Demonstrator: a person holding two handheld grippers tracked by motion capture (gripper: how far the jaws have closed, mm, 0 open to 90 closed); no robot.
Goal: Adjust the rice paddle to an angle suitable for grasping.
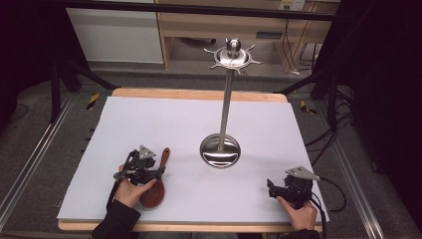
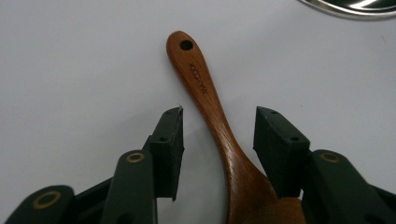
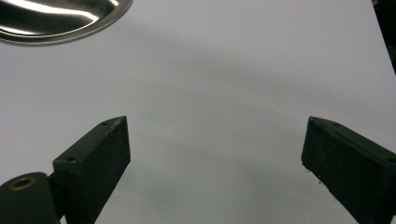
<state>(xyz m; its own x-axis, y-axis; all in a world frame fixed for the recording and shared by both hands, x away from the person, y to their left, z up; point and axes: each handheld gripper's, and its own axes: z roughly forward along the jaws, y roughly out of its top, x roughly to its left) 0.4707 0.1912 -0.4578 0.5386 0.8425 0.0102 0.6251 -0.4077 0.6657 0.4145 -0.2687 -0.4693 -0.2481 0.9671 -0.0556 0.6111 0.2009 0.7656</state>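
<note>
A brown wooden spoon [image 1: 163, 157] lies on the white table sheet [image 1: 149, 119] at the front left, its bowl toward the person and its handle pointing away. My left gripper [image 1: 159, 172] is low over it. In the left gripper view the spoon [image 2: 205, 93] runs up between the two black pads [image 2: 170, 144], with a gap on each side, so my left gripper [image 2: 219, 114] is open around the handle's lower part. The handle end has a hole. My right gripper [image 1: 271, 188] rests at the front right, and in its own view this gripper [image 3: 215, 135] is wide open over bare sheet.
A shiny metal stand with a round base [image 1: 220, 151], a tall pole and a hooked top [image 1: 232, 56] stands mid-table, just right of the spoon. Its base rim [image 2: 355, 5] shows in the left gripper view, and the base [image 3: 56, 18] also in the right gripper view.
</note>
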